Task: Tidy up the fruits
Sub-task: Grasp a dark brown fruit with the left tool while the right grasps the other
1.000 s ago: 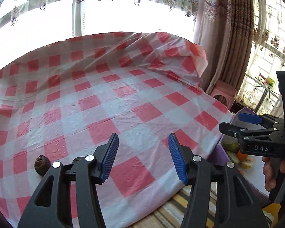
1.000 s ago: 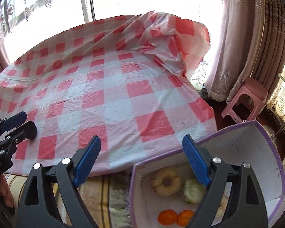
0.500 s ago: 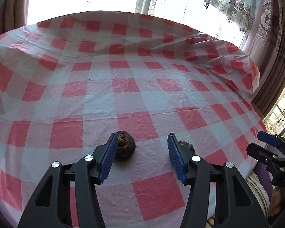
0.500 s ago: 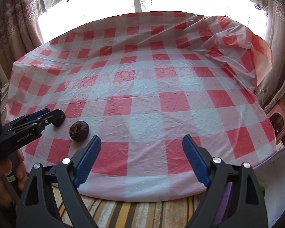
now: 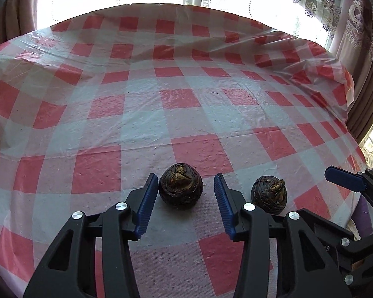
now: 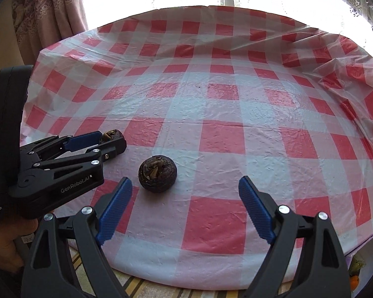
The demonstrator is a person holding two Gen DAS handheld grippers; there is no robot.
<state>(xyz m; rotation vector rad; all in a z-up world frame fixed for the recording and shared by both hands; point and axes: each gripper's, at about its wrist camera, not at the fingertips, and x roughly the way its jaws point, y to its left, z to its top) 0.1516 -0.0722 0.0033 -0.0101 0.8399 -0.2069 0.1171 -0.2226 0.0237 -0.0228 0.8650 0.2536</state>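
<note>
Two dark brown wrinkled fruits lie on the red-and-white checked tablecloth (image 5: 186,114) near its front edge. My left gripper (image 5: 184,186) is open with its jaws on either side of the first fruit (image 5: 180,189); the left pad sits very close to it. The second fruit (image 5: 269,195) lies just right of the left gripper's right finger. In the right wrist view my right gripper (image 6: 185,191) is open and empty, with the second fruit (image 6: 158,173) ahead between its jaws, nearer the left one. The left gripper (image 6: 92,146) shows there around the first fruit (image 6: 111,134).
The table edge runs just below both grippers, with a striped floor covering (image 6: 141,285) beneath. A bit of orange fruit (image 6: 355,281) shows at the lower right, off the table. Curtains (image 6: 49,12) and bright windows stand behind the table.
Both grippers swung left from the box of fruit to the table and moved closer to the two dark fruits. The left gripper now brackets one fruit.
</note>
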